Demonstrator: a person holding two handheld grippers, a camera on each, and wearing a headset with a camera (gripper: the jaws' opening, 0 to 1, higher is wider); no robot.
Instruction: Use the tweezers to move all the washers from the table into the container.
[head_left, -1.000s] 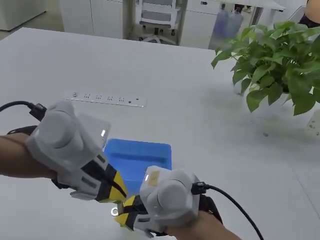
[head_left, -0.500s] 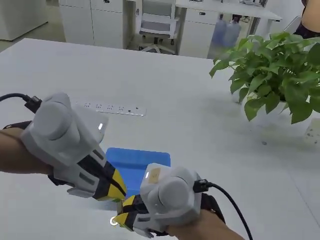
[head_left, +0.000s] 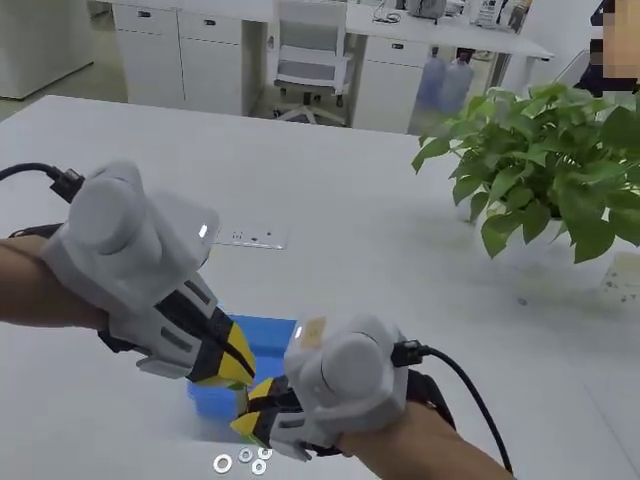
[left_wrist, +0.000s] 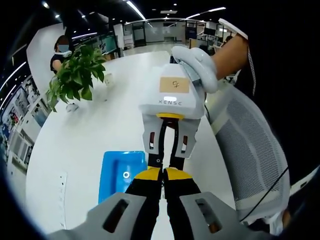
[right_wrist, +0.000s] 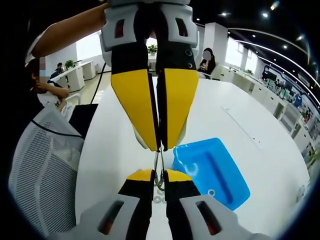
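Comparing with a second ago, both grippers have shifted over the near side of the blue container (head_left: 262, 335), which holds a lone washer (right_wrist: 211, 192). My left gripper (left_wrist: 161, 173) and right gripper (right_wrist: 159, 175) are each pinched narrow on the tweezers (right_wrist: 159, 162) running between them. Several loose washers (head_left: 245, 456) remain on the table (head_left: 400, 260) just beside the container, so I judge the transfer barely begun.

table (head_left: 400, 250) bears container (head_left: 265, 335), washers (head_left: 245, 460), power strip (head_left: 250, 238), plant (head_left: 540, 170).

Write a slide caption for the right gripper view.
Left tongs and right tongs grip tweezers above loose washers, beside a blue container holding one washer.
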